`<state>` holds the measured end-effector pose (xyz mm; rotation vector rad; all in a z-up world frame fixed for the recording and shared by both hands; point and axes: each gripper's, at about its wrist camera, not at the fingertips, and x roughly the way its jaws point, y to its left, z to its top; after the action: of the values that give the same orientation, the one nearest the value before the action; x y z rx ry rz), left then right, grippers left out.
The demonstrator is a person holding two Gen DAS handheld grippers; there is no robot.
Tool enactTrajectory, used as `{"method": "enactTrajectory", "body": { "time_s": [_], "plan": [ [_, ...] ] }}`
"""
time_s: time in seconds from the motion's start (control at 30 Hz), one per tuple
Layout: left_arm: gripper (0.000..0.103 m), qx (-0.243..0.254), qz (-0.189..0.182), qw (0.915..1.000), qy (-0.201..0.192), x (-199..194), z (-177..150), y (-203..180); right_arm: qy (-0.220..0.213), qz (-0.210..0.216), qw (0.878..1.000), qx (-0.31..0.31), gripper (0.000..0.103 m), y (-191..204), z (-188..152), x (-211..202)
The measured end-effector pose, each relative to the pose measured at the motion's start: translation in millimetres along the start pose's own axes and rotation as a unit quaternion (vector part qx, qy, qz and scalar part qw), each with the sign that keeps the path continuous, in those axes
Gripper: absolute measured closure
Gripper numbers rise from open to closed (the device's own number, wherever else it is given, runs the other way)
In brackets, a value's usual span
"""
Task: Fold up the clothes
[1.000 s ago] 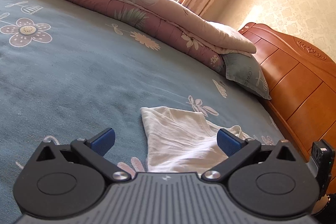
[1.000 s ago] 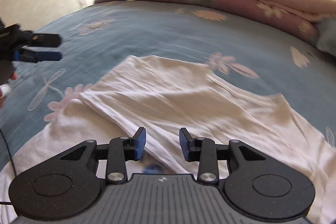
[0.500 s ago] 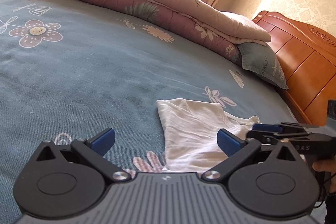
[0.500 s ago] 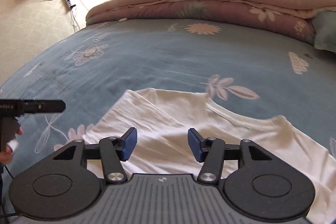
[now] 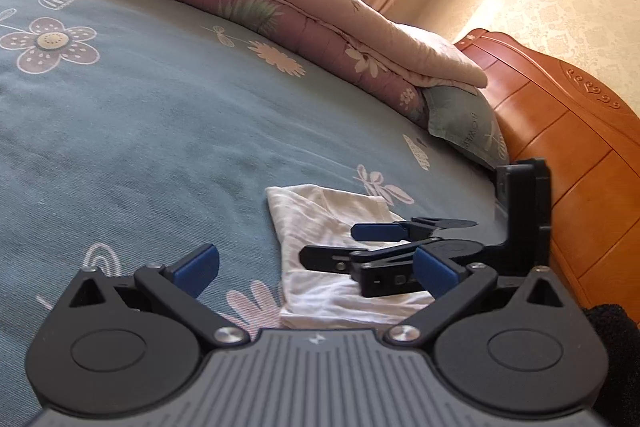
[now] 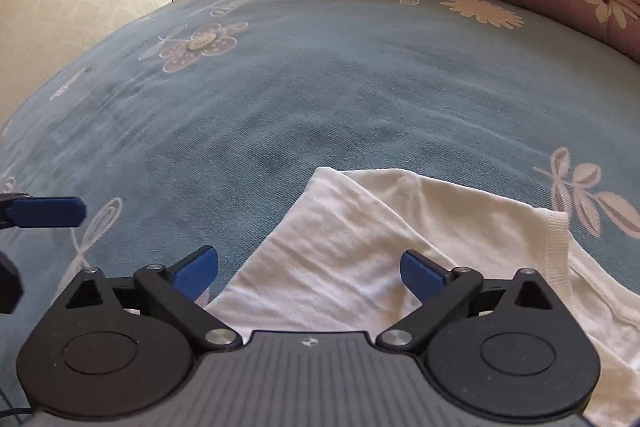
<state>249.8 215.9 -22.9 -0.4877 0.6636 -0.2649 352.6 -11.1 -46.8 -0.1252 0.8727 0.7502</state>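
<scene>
white cotton t-shirt [image 6: 360,259], partly folded, on the blue floral-print bed sheet [image 6: 320,87].
the right hand-held gripper [image 6: 310,269] hovers over the shirt's folded edge, jaws opening, pinching nothing; the left hand-held gripper [image 5: 316,267] hangs released beside the shirt.

The left gripper [image 5: 316,267] has its jaws wide apart and holds nothing. The right gripper [image 6: 310,269] is opening its jaws, with nothing gripped between them.
</scene>
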Motion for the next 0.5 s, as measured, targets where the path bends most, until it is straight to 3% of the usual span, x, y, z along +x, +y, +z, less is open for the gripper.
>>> {"method": "enactTrajectory", "body": {
  "time_s": [0.17, 0.23, 0.37, 0.43, 0.5],
  "plan": [
    [0.001, 0.019, -0.008, 0.9996, 0.018, 8, -6, -15, -0.007, -0.010, 1.000, 0.005, 0.000, -17, -28, -47],
    [0.001, 0.025, -0.010, 0.9994, 0.023, 11, -7, -20, -0.011, -0.022, 1.000, 0.004, 0.000, -23, -36, -45],
    [0.001, 0.034, -0.010, 0.9991, 0.025, 15, -9, -25, -0.005, 0.000, 0.999, 0.039, 0.000, -35, -30, -7],
    [0.001, 0.033, -0.010, 0.9991, 0.024, 14, -9, -24, -0.022, 0.005, 0.999, 0.034, 0.000, -37, -25, 3],
    [0.001, 0.031, -0.010, 0.9992, 0.022, 13, -8, -23, -0.027, 0.001, 0.999, 0.037, 0.000, -35, -27, -7]
  ]
}}
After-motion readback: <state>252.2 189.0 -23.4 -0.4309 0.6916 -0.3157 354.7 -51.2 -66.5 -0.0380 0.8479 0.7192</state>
